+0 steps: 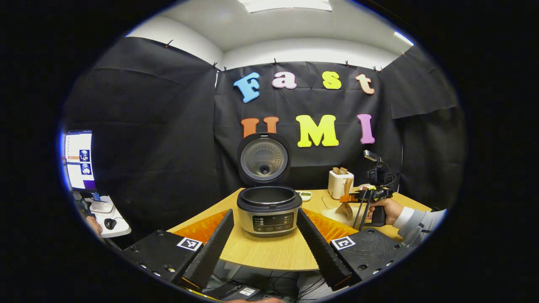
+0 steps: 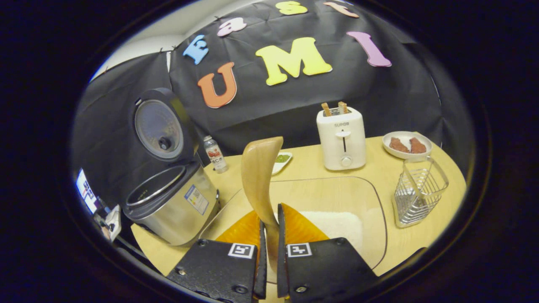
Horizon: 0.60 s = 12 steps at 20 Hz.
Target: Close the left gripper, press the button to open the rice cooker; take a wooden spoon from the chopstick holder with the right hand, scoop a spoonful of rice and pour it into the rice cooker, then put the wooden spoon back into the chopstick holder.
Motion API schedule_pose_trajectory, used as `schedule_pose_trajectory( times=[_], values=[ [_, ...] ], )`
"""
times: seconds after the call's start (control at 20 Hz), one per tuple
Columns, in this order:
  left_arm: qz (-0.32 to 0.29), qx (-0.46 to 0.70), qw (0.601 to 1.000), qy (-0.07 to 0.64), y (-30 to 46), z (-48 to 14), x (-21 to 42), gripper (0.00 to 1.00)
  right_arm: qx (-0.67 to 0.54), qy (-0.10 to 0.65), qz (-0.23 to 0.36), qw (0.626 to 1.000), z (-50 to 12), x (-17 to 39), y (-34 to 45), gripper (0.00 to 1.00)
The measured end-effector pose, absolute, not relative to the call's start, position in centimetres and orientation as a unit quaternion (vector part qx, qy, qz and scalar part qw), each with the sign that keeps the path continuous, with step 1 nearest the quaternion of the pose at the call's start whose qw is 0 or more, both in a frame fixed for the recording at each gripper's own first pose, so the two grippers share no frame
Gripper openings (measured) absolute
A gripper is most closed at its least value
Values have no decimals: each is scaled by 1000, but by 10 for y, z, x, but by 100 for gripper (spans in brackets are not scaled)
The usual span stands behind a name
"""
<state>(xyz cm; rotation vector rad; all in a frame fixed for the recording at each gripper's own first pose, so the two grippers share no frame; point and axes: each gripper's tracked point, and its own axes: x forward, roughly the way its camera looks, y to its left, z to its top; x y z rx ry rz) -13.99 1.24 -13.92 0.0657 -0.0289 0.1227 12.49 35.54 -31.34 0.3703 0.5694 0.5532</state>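
Landmark: rice cooker (image 2: 172, 198), lid up, inner pot bare, standing on the bench (image 2: 379, 168)
Step in hand: wooden spoon (image 2: 259, 176) out of its holder, scoop of rice judged next
Right gripper (image 2: 269, 235): fingers pressed onto the spoon's handle from both sides, bowl end rising above them, tilted a little toward the cooker
Left gripper (image 1: 265, 248): fingers spread wide, nothing between them, hanging at the bench edge in front of the cooker's button panel
Rice (image 2: 337, 225): white heap on a clear tray (image 2: 374, 202) just beside the cooker, on the toaster side, directly past the right fingers
Chopstick holder (image 2: 417, 193): wire basket, well apart from the cooker, beyond the tray, looking empty
Toaster (image 2: 342, 139): behind the tray, farther from the cooker than the rice
How to scoop well: tip the bowl down into the heap, push low and shallow, then level it before lifting
Carry: keep the bowl flat across the short gap to the cooker, tilt only once over the pot's mouth
Risk: handle slipping or turning in the pinch, grains spilling between tray and cooker
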Motion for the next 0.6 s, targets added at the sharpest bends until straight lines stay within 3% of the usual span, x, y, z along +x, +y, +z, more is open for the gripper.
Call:
schedule_pose_trajectory(
  times=[0.3, 0.6],
  values=[
    [54, 39, 998, -9, 10, -140, -135, 95, 308, 309, 279, 855, -306, 131, 359, 13],
    [56, 36, 998, -6, 12, -140, -136, 96, 377, 315, 262, 831, -299, 137, 346, 13]
  ],
)
